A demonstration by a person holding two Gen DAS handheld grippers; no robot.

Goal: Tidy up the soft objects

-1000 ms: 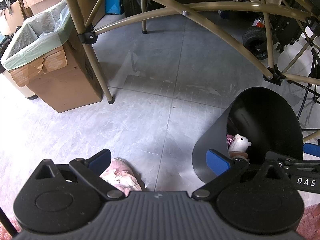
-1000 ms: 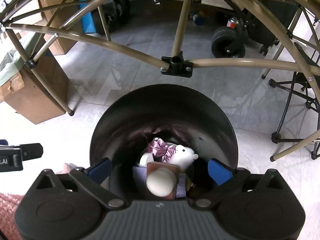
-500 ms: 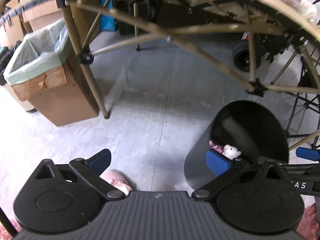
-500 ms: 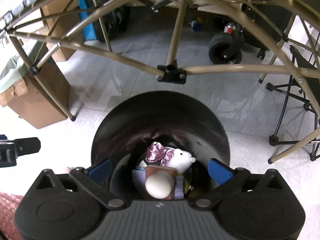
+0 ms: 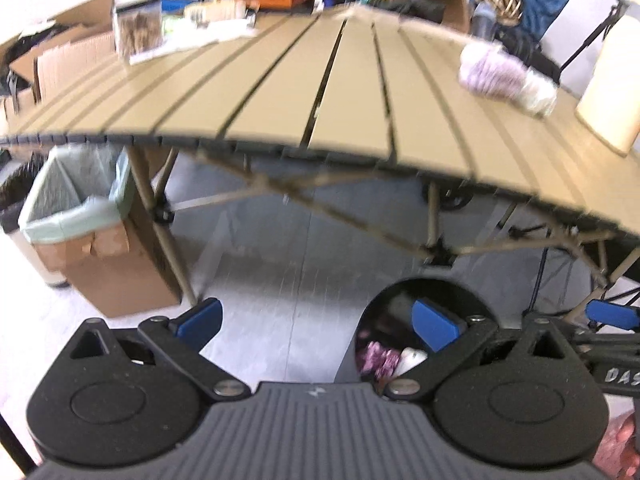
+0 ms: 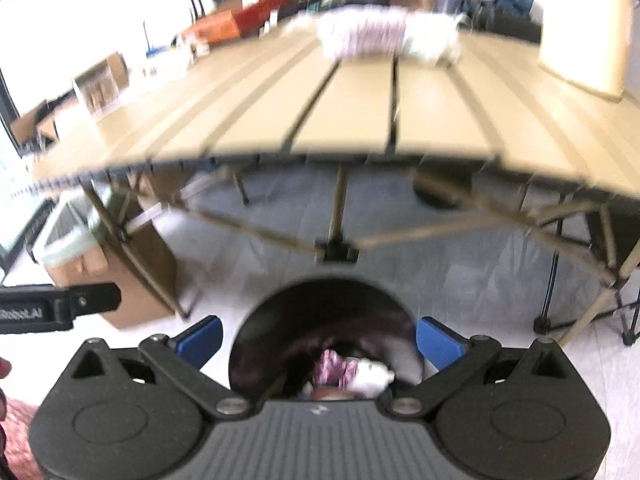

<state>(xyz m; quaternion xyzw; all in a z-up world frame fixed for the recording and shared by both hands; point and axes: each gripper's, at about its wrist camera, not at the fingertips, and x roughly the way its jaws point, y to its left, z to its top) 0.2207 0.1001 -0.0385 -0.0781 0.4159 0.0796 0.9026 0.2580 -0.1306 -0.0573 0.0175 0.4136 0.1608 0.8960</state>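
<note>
Left wrist view shows the left gripper [image 5: 316, 322] with its 2 blue fingers [image 5: 200, 318] spread wide and nothing between them. The right gripper [image 6: 318, 340] is the same in its own view: fingers apart, holding nothing.

Down on the floor, under the near edge of the table [image 5: 280, 92], stands a black bin [image 6: 320, 320]. It sits right below the right gripper and off to the right of the left one. Some soft toys are already inside it. I can see a shiny pink bow [image 6: 334, 370] and a white plush toy [image 6: 370, 376] touching each other at the bottom. So part of the tidying looks done.

There is still more to do. A fluffy purple and white soft thing [image 5: 506, 76] lies on the table, far from both grippers, near a tall cream container [image 5: 612, 80] at the right end. It looks like the next one to fetch. Something pink and fuzzy [image 5: 616, 448] also shows at the bottom corner of the left wrist view, but I cannot tell what it is.

The other end of the table has boxes and small stuff, too blurry to name. A cardboard box with a green liner [image 5: 84, 216] stands on the floor to the left.
</note>
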